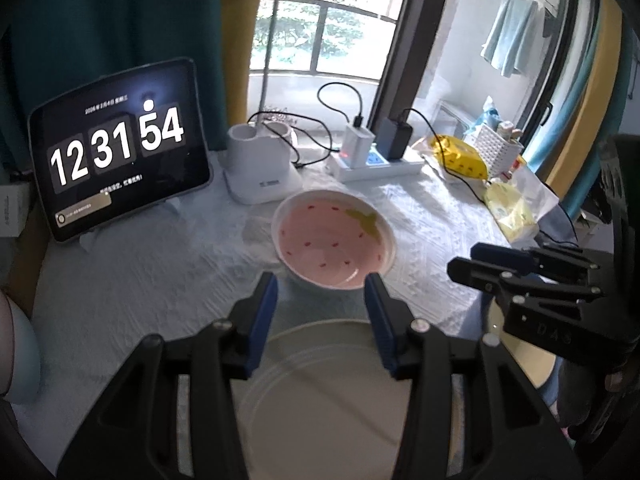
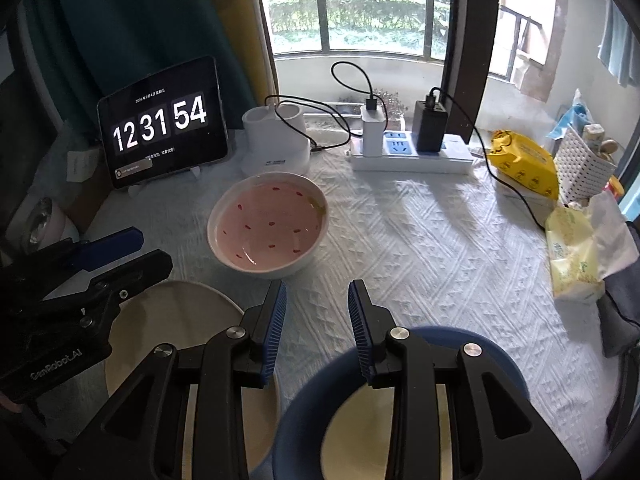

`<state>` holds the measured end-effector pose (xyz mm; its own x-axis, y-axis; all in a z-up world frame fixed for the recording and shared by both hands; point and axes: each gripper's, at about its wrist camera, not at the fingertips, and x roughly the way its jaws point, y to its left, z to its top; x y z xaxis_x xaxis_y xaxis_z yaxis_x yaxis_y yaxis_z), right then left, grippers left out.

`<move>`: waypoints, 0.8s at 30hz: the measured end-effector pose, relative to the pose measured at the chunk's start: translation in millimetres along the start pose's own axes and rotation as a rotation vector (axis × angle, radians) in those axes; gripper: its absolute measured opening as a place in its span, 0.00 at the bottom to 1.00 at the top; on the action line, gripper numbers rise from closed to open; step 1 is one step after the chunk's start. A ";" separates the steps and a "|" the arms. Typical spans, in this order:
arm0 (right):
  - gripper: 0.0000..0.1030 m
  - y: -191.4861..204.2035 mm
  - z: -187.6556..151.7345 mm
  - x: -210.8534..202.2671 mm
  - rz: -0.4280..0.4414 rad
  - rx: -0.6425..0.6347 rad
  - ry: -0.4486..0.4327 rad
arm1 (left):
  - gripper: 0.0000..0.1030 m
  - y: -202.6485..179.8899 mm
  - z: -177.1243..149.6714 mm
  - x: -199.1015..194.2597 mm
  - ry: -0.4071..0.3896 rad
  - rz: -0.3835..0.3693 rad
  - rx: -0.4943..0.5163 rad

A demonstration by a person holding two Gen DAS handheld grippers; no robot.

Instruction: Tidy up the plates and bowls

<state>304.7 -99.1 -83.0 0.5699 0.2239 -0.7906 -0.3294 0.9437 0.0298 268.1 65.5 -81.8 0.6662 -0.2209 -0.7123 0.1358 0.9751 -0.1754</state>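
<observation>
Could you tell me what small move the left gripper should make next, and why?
Probably lower the left gripper onto the plate's far rim: its fingers stand open above that rim, holding nothing, and the pink bowl lies further off.

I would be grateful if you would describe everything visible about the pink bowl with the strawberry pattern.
The round, glossy, ceramic-looking bowl, white outside and pink inside, has small red seed-like marks scattered over its inside and a yellow-green leaf shape near the far rim. It looks empty and stands upright on the white textured tablecloth, in front of a white holder. It is beyond both grippers' fingertips; nothing touches it but the cloth.
</observation>
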 end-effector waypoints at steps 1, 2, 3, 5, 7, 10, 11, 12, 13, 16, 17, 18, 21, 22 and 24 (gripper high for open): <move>0.33 0.4 1.6 3.3 0.000 0.001 0.006 | 0.45 2.5 1.0 2.0 0.000 -0.001 -0.005; 0.33 0.9 3.2 6.5 0.001 0.003 0.011 | 0.45 3.8 1.7 3.2 0.000 -0.001 -0.007; 0.33 1.3 5.2 9.3 0.003 0.003 0.016 | 0.45 6.1 2.5 5.4 0.001 -0.001 -0.008; 0.33 2.9 8.1 13.5 0.003 0.000 0.021 | 0.45 8.9 4.1 8.5 0.002 -0.002 -0.008; 0.33 5.1 12.1 19.6 0.004 0.000 0.027 | 0.45 11.8 5.7 11.3 0.003 0.000 -0.010; 0.33 7.9 17.1 28.1 0.005 -0.002 0.036 | 0.45 17.4 8.7 16.9 0.005 0.004 -0.022; 0.33 9.0 18.8 31.8 0.009 -0.002 0.040 | 0.45 19.4 9.3 19.1 0.007 0.003 -0.030; 0.33 9.5 19.8 33.8 0.012 -0.002 0.043 | 0.45 21.7 10.5 21.7 0.009 0.001 -0.040; 0.33 10.1 21.4 37.4 0.013 0.000 0.047 | 0.45 23.1 11.2 24.1 0.010 0.002 -0.048; 0.33 11.3 25.7 46.7 0.021 0.005 0.057 | 0.45 27.6 12.5 34.2 0.028 0.007 -0.077; 0.33 11.2 27.2 49.5 0.025 0.009 0.060 | 0.45 28.6 12.9 37.8 0.036 0.006 -0.083; 0.33 10.7 29.3 53.7 0.031 0.015 0.065 | 0.45 29.5 13.2 41.2 0.043 0.006 -0.089; 0.33 8.6 33.6 63.8 0.047 0.043 0.081 | 0.45 31.4 13.4 48.2 0.057 0.002 -0.099; 0.33 7.4 34.6 66.3 0.048 0.055 0.085 | 0.45 32.1 13.6 50.1 0.061 0.000 -0.102; 0.33 5.1 37.2 72.4 0.049 0.079 0.096 | 0.45 33.1 13.9 54.6 0.069 0.000 -0.109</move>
<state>372.3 -69.0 -117.3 0.4787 0.2494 -0.8418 -0.2927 0.9493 0.1148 319.1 86.0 -117.1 0.6137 -0.2252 -0.7567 0.0529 0.9680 -0.2452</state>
